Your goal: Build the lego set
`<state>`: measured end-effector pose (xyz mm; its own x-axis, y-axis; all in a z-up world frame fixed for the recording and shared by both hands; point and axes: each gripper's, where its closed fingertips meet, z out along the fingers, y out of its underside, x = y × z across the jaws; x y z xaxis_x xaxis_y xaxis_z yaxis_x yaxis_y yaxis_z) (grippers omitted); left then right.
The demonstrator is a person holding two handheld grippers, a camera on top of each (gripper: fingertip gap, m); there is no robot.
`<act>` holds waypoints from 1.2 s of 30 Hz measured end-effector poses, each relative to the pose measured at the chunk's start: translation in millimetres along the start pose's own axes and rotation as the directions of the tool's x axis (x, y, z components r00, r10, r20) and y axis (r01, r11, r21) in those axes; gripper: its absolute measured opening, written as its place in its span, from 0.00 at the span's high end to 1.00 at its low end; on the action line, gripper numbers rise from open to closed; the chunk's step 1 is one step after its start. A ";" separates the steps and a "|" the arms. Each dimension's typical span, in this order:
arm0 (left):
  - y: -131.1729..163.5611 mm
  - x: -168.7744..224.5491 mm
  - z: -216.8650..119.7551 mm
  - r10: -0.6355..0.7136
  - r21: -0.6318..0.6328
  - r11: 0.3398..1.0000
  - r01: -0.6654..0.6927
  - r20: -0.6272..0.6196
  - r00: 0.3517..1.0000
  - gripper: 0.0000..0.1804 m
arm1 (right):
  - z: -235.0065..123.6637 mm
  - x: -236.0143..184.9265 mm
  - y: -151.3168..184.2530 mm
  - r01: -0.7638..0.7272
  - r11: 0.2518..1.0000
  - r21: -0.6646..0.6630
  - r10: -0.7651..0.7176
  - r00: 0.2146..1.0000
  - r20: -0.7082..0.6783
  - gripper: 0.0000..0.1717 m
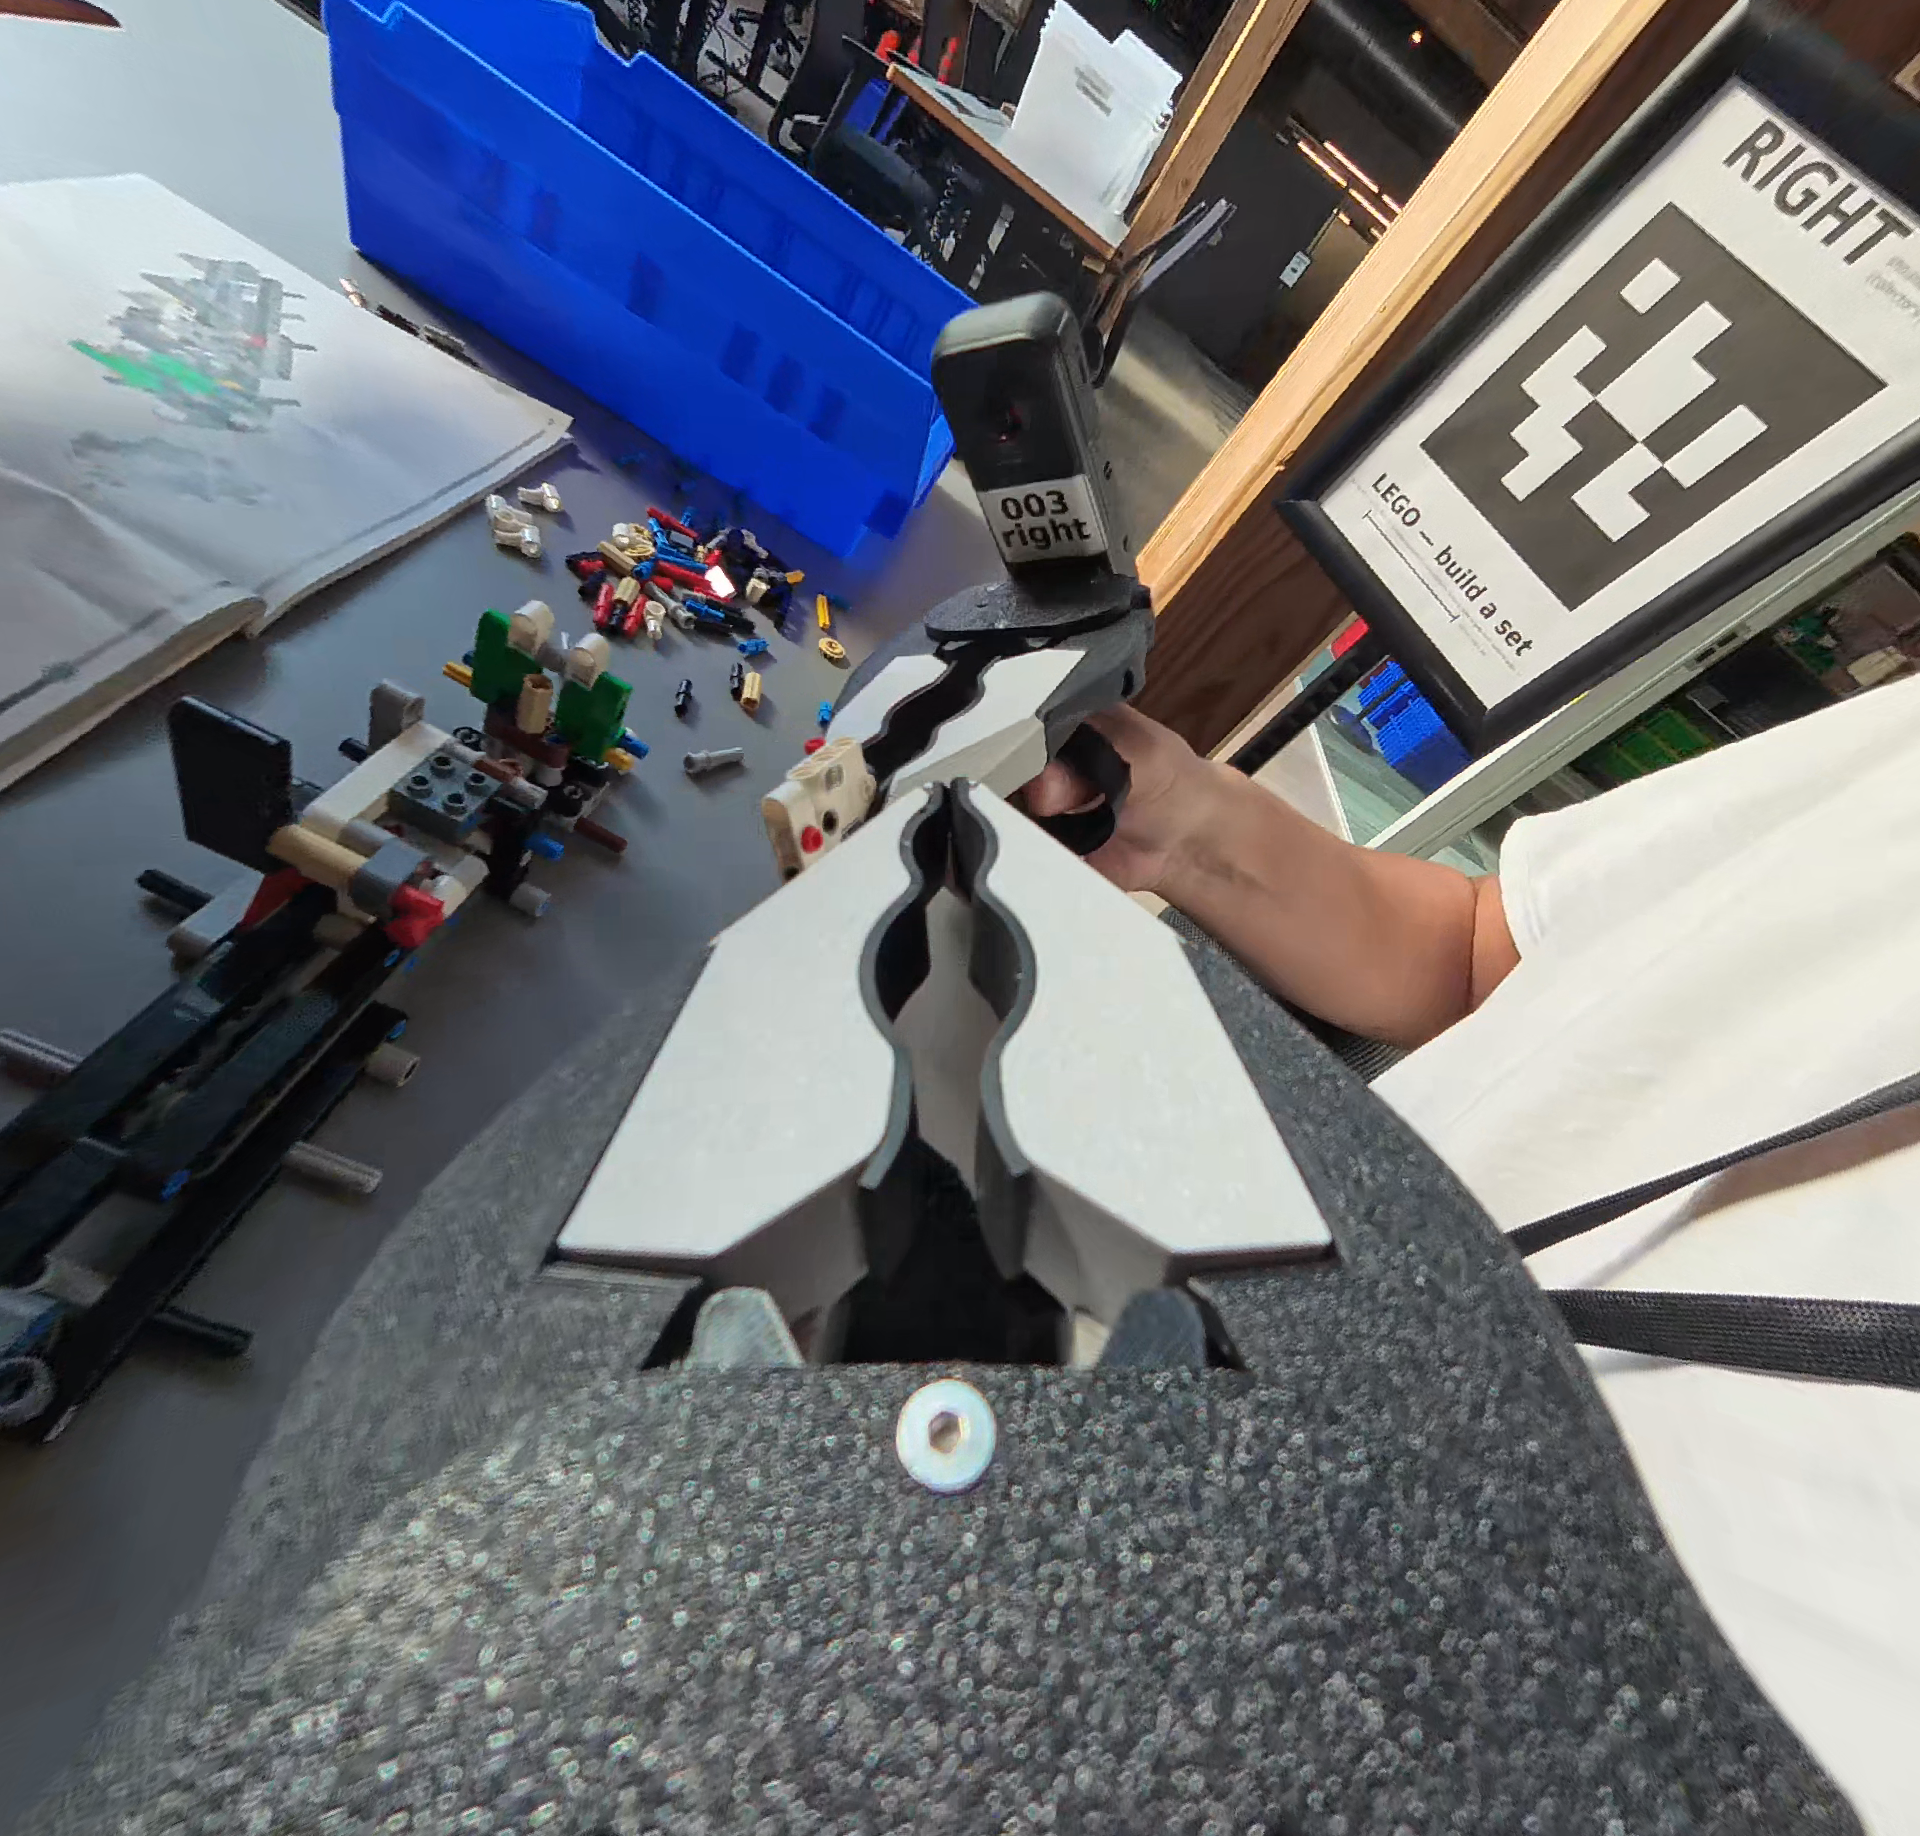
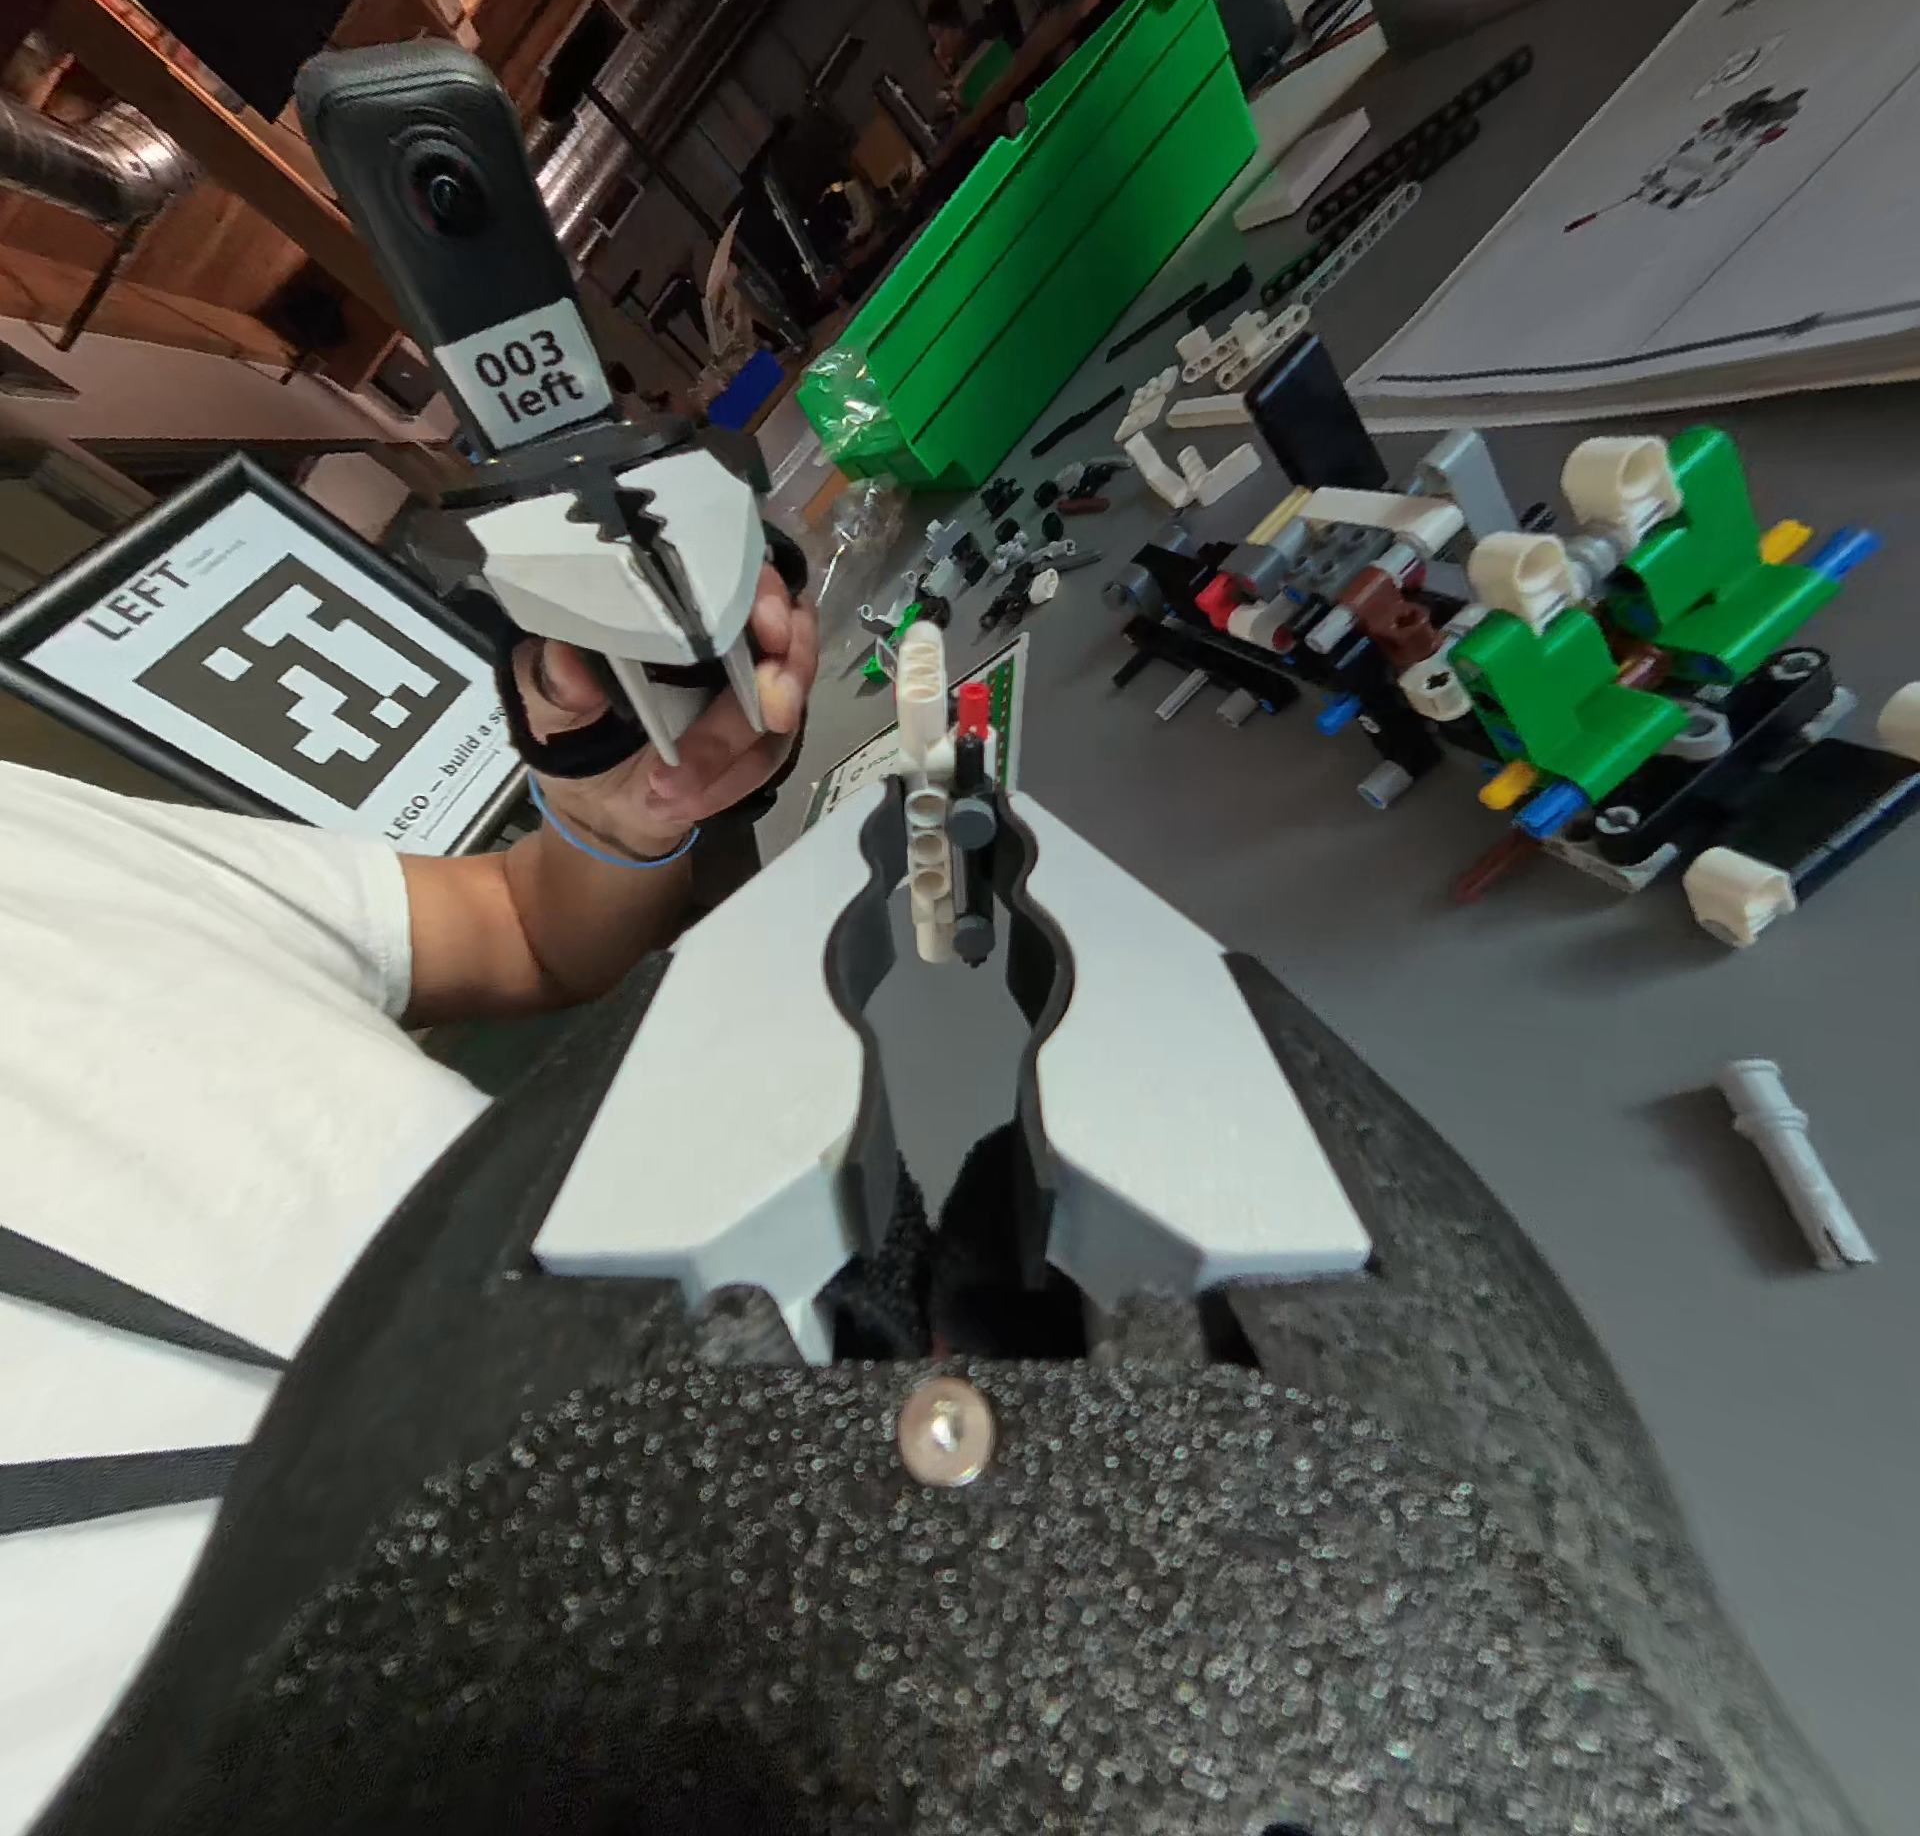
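1. The right claw (image 2: pixel 951 851) is clenched on a small brick subassembly (image 2: pixel 940 830): a cream holed beam joined to a black piece with 2 grey round pins and a red pin at the far end. The pads (image 2: pixel 1013 913) press on it from both sides, and it is lifted clear of the grey surface (image 2: pixel 1351 1059).
2. Risk: the grip looks narrow and falls on the lower half only, so the long cream end sticks out ahead. A twist or a knock could swing it or pull the pieces apart.
3. The left claw (image 1: pixel 948 820) is fully clenched, tips together, with nothing between them. It hangs in the air just beside the right claw; a careless move could bump the held piece.
4. A loose light grey pin (image 2: pixel 1792 1163) lies alone on the surface to the right.
5. Farther out stands a partly built model (image 2: pixel 1621 685) with green, cream, black and red parts.
6. Beyond it lie scattered small pieces (image 1: pixel 686 581), an open instruction booklet (image 1: pixel 208 415), a blue bin (image 1: pixel 623 259) and a green bin (image 2: pixel 1049 290).
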<state>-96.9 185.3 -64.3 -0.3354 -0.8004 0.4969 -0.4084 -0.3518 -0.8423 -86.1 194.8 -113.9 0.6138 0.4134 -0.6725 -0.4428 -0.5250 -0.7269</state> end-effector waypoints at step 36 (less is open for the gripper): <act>5.0 -38.4 13.9 0.342 -0.098 0.935 -0.340 0.499 0.796 0.99 | 6.7 11.1 -8.6 0.217 0.976 0.036 -0.211 0.970 -0.117 0.92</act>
<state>-74.3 207.6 -90.5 0.0170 -0.9998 0.0034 -0.3509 -0.0092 -0.9364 -79.9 208.8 -116.0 0.7656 0.4252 -0.4828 -0.3225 -0.3957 -0.8599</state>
